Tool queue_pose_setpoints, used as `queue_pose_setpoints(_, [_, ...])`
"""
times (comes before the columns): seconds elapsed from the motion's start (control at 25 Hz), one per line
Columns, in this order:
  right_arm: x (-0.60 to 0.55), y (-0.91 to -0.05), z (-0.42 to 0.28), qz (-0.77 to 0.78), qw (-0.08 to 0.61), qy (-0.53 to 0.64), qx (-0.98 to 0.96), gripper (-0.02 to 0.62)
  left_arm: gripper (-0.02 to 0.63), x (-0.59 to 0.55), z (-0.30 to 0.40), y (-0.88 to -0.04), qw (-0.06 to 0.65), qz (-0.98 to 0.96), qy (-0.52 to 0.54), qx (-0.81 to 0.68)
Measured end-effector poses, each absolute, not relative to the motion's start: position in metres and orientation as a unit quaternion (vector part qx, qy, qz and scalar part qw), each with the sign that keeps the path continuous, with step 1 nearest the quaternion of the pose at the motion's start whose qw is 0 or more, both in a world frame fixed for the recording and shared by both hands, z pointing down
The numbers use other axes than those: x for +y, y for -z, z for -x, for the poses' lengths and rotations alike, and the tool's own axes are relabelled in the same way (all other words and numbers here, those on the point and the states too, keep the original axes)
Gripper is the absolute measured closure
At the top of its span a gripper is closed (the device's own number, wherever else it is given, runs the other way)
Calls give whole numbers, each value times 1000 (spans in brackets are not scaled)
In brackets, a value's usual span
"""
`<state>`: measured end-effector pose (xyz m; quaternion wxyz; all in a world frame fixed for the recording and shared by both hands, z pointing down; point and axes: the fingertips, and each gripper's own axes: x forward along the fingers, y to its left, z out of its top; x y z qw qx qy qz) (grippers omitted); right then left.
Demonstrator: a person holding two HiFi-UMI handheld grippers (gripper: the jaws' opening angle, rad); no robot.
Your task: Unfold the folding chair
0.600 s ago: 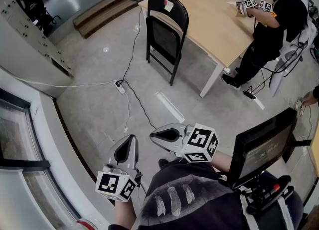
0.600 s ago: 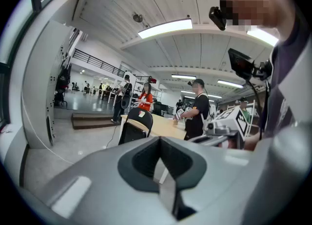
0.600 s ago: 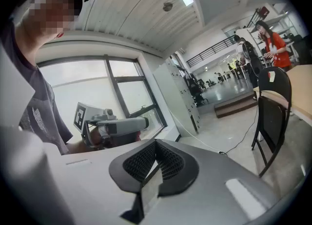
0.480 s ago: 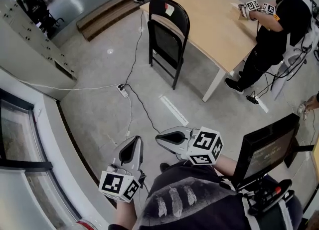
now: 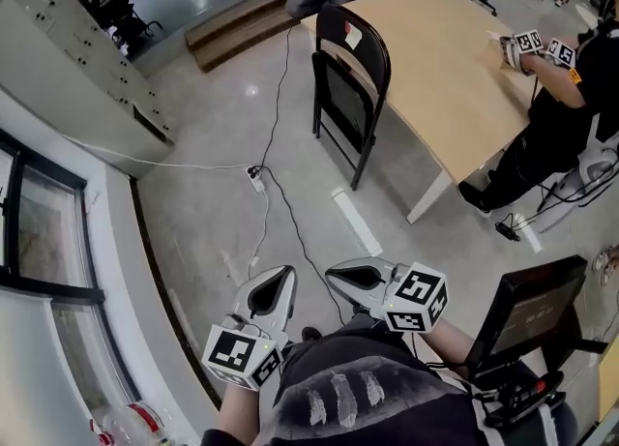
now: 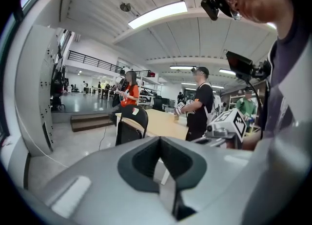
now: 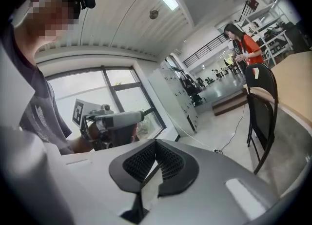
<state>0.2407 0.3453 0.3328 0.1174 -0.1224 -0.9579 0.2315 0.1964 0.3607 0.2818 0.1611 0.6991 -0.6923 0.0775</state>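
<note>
Although the folding chair (image 5: 350, 76) is what we have to open, it stands well apart from us across the bare floor (image 5: 203, 193), upright on its own legs with its back against the near corner of the pale wooden tabletop (image 5: 445, 57). Its seat panel looks tipped up flat against the backrest, though from this far we cannot tell how fully it is closed. We judge it a stiff, black-painted metal frame with padded panels, fairly heavy for a claw, hard and smooth enough that the tubes may slip between the pads, and apt to swing on its hinges once the seat is freed. The best holds, we think, are the top rail of the backrest for one claw, to steady it, and the front edge of the seat for the other, to push that edge down and away while keeping clear of the hinge links. A dark cable (image 5: 276, 125) runs past the chair's feet to a power strip (image 5: 255, 178), which could snag a leg. The left claw (image 5: 279, 280) and the right claw (image 5: 338, 277) are held close to our body, each with its jaws pressed fully together and nothing between them. A person in black (image 5: 566, 96) stands at the far side of the tabletop.
</note>
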Motion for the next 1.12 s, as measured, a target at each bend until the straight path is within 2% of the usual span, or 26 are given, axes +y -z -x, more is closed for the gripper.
queue_pose_setpoints(0.4, [312,-331,-241,132,121,-222,-958,592,604,330,-196,-279,156,-686,-96,-705])
queue_pose_setpoints(0.64, [297,-330,-221,115,130,-207,-963,592,604,312,-167,-280,150,-695,-78,-699])
queue_pose_setpoints(1.12, [318,-328,-93,112,168,-168,-965,592,604,324,-34,-279,144,-704,-20,-695])
